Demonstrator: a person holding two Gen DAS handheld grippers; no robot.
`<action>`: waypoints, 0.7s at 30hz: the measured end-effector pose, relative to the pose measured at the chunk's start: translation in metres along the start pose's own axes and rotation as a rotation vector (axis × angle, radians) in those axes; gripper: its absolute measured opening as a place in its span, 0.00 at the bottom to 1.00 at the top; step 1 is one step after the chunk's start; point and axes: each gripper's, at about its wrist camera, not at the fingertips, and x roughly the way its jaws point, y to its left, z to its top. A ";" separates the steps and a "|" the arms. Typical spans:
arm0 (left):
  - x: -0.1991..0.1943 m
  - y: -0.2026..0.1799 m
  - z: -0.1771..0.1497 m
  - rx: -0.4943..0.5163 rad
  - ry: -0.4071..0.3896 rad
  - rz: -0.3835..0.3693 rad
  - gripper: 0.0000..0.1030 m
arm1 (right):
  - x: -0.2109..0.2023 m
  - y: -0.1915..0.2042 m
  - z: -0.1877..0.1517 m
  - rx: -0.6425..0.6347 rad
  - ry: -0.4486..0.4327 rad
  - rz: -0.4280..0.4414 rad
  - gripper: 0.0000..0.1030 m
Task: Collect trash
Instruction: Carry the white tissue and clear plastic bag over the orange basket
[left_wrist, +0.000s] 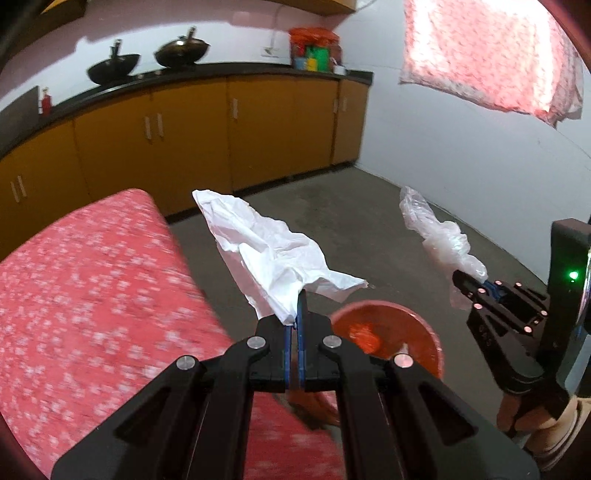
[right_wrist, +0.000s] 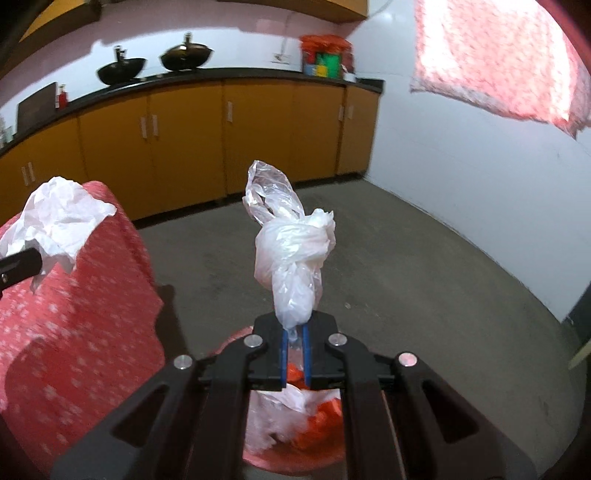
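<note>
Red cloth with white flecks covers the table (left_wrist: 92, 295) at our left, and nothing of the trash lies on the part we can see. Just right of it, our left hand-held gripper (left_wrist: 294, 317) is pressed together on a crumpled white paper (left_wrist: 273, 254), which sticks up and forward from the blue pads. Below and to the right of that sits the orange bin (left_wrist: 388, 332) on the floor, its rim partly hidden behind the fingers; in the right wrist view it shows orange and white scraps already inside (right_wrist: 295, 413). Farther right, our right hand-held gripper (right_wrist: 295, 339) pinches the tail of a knotted clear plastic bag (right_wrist: 291, 254), the bulk standing above the pads.

Both pieces look ready to drop, we judge. The paper hangs left of the bin rim, so letting go now would likely put it on the floor or the cloth. The bag is held by a thin, slippery twist and could slide out early. Light plastic may also cling to a pad, or drift past the rim as it falls.
</note>
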 end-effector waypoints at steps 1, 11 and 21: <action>0.005 -0.007 -0.001 0.008 0.010 -0.008 0.02 | 0.002 -0.004 -0.002 0.006 0.006 -0.006 0.07; 0.043 -0.062 -0.018 0.125 0.090 -0.026 0.02 | 0.026 -0.046 -0.028 0.082 0.088 -0.033 0.07; 0.083 -0.098 -0.036 0.173 0.172 -0.020 0.02 | 0.052 -0.064 -0.055 0.116 0.175 -0.026 0.07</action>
